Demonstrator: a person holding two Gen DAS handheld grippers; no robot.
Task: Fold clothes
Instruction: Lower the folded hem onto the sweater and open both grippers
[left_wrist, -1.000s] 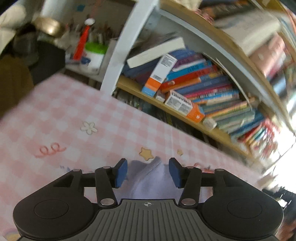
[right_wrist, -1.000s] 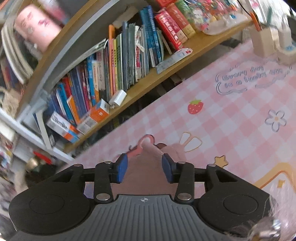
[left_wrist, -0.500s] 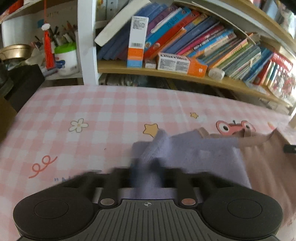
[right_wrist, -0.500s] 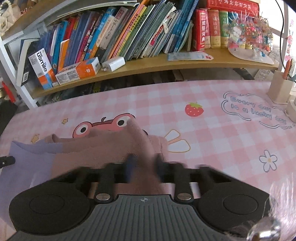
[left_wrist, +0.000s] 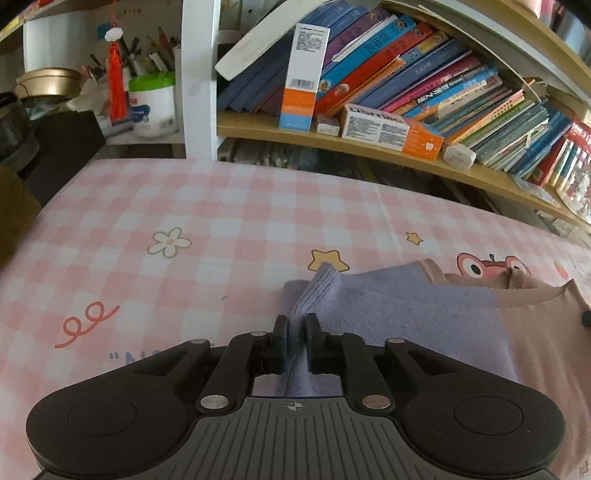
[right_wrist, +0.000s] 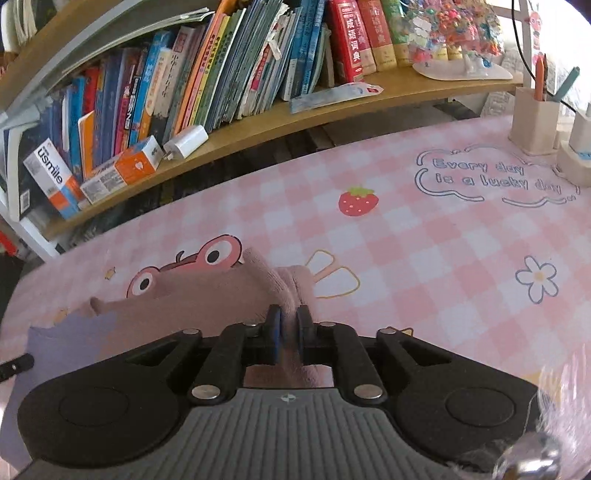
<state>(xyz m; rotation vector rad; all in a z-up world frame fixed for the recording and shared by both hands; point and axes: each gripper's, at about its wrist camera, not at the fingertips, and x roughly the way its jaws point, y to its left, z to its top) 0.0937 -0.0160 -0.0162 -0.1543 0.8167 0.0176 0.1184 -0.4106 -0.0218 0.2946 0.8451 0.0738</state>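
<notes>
The sweater (left_wrist: 413, 314) lies flat on the table in front of me, a soft, fuzzy knit split into a lilac half and a dusty pink half, with a ribbed pink neckline at its far edge. My left gripper (left_wrist: 295, 338) has its black jaws pinched nearly together on a raised fold of the lilac knit, which bunches into a small ribbed peak just past the fingertips. My right gripper (right_wrist: 287, 332) is clamped the same way on the pink side of the sweater (right_wrist: 192, 306), its blue pads (right_wrist: 274, 332) squeezing a thick tuft that stands up in a rounded ridge. The tablecloth (left_wrist: 229, 229) beneath is smooth and glossy, checked in pink and white, printed with a daisy, stars, a strawberry (right_wrist: 358, 201) and a cartoon frog that the neckline partly covers. Behind the table a curved wooden shelf (left_wrist: 369, 147) holds leaning rows of thin paperback books (right_wrist: 221, 70) and small cardboard boxes.
</notes>
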